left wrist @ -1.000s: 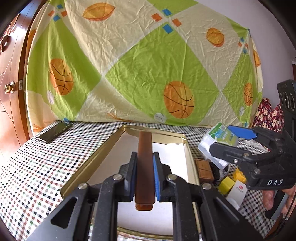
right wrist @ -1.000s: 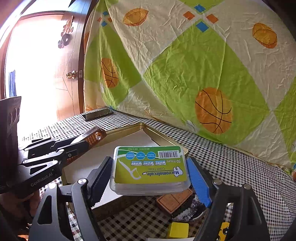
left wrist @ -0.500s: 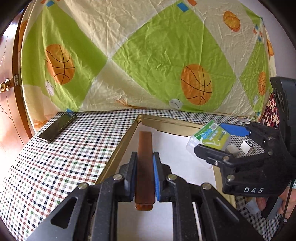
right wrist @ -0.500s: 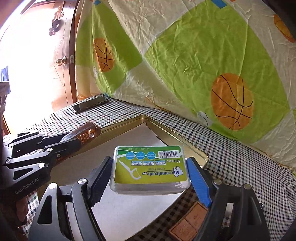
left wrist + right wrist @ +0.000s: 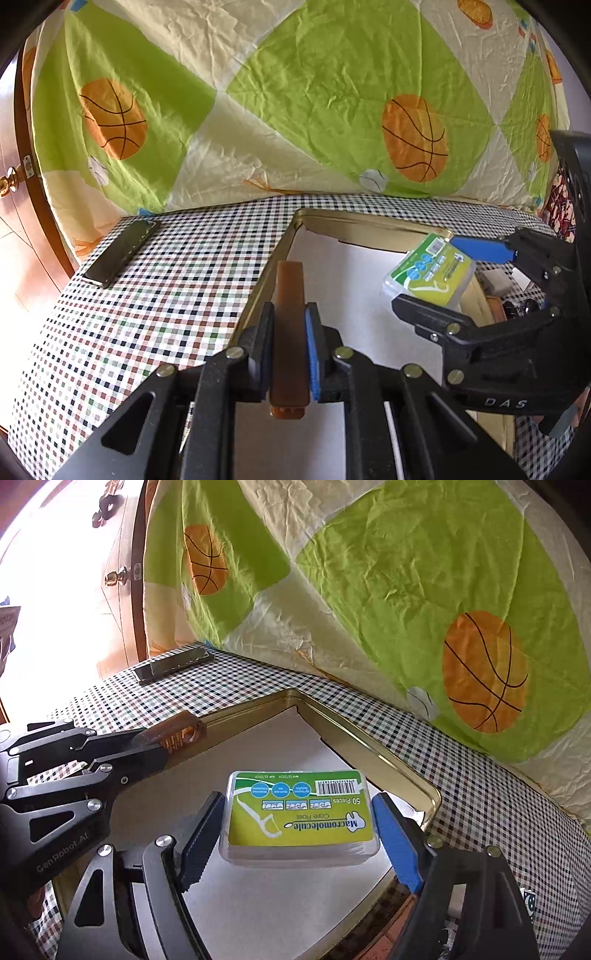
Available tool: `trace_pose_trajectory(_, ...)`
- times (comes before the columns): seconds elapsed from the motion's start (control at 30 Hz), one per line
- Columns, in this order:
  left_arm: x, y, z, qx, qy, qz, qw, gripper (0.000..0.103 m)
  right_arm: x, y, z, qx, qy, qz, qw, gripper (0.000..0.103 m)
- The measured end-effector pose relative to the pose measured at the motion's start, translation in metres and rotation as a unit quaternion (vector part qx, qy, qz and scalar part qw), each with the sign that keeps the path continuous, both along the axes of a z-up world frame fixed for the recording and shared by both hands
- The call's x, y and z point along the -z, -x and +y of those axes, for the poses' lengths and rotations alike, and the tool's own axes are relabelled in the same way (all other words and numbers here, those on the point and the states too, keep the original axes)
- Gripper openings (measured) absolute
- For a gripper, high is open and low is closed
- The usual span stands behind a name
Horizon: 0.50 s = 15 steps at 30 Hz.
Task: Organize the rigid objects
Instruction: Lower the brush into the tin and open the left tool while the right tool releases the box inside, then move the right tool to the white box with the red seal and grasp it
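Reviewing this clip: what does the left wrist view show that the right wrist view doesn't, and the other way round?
Left wrist only: the brown comb's flat length clamped in the left gripper, and clutter past the tray's right rim. Right wrist only: the floss box's label, readable, in the right gripper, and the comb's looped end. Both: gold tray with white liner, phone on the checked tablecloth, basketball sheet, door.

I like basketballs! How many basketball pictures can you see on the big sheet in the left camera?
5. One at the left, one right of middle, a small one at the right, and part of one at the top right and far right edge. The folds may hide more.
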State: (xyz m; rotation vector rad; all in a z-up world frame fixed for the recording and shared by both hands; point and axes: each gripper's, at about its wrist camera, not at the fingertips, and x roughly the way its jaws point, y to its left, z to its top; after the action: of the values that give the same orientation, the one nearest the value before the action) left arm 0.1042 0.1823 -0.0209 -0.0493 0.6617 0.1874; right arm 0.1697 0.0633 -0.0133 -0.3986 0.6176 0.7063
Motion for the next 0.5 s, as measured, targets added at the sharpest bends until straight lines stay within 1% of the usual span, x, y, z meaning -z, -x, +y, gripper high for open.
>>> trace_pose_trajectory(0.1, 0.002, -0.004, 0.003, -0.004, -0.005, 0.011, 0.9999, 0.015, 0.002, -0.005, 0.002, 0.02, 0.008, 0.001, 1.0, 0.083)
trace_pose_trajectory(0.13, 0.002, -0.004, 0.003, -0.006, -0.006, 0.012, 0.9999, 0.016, 0.002, -0.005, 0.001, 0.021, 0.008, 0.001, 1.0, 0.088)
trace_pose_trajectory(0.17, 0.0, 0.0, 0.002, -0.007, -0.009, 0.004, 0.9999, 0.022, 0.002, -0.003, -0.002, 0.018, 0.006, 0.001, 1.0, 0.091)
trace_pose_trajectory(0.2, -0.002, 0.004, 0.0, -0.007, -0.013, -0.004, 0.9999, 0.038, 0.0, 0.0, -0.007, 0.018, 0.004, -0.004, 1.0, 0.091)
trace_pose_trajectory(0.23, -0.004, 0.008, -0.002, -0.009, -0.016, -0.012, 0.9998, 0.05, -0.001, 0.003, -0.012, 0.024, 0.003, -0.01, 1.0, 0.091)
trace_pose_trajectory(0.27, -0.007, 0.015, -0.005, -0.018, -0.022, -0.023, 0.9993, 0.073, -0.005, 0.005, -0.022, 0.034, -0.003, -0.014, 0.999, 0.092)
trace_pose_trajectory(0.3, -0.009, 0.022, -0.007, -0.028, -0.025, -0.038, 0.9986, 0.084, -0.008, 0.008, -0.032, 0.038, -0.015, -0.01, 0.999, 0.092)
trace_pose_trajectory(0.33, -0.01, 0.03, -0.009, -0.03, -0.022, -0.052, 0.998, 0.086, -0.011, 0.01, -0.042, 0.037, -0.029, -0.002, 0.999, 0.092)
trace_pose_trajectory(0.4, -0.011, 0.046, -0.015, -0.023, -0.004, -0.074, 0.997, 0.088, -0.016, 0.019, -0.072, 0.04, -0.052, 0.008, 0.998, 0.092)
trace_pose_trajectory(0.47, -0.008, 0.063, -0.023, -0.024, 0.008, -0.094, 0.9952, 0.091, -0.019, 0.032, -0.103, 0.054, -0.058, -0.002, 0.997, 0.092)
trace_pose_trajectory(0.5, -0.007, 0.07, -0.027, -0.03, 0.012, -0.102, 0.9943, 0.094, -0.019, 0.037, -0.114, 0.058, -0.058, -0.007, 0.997, 0.092)
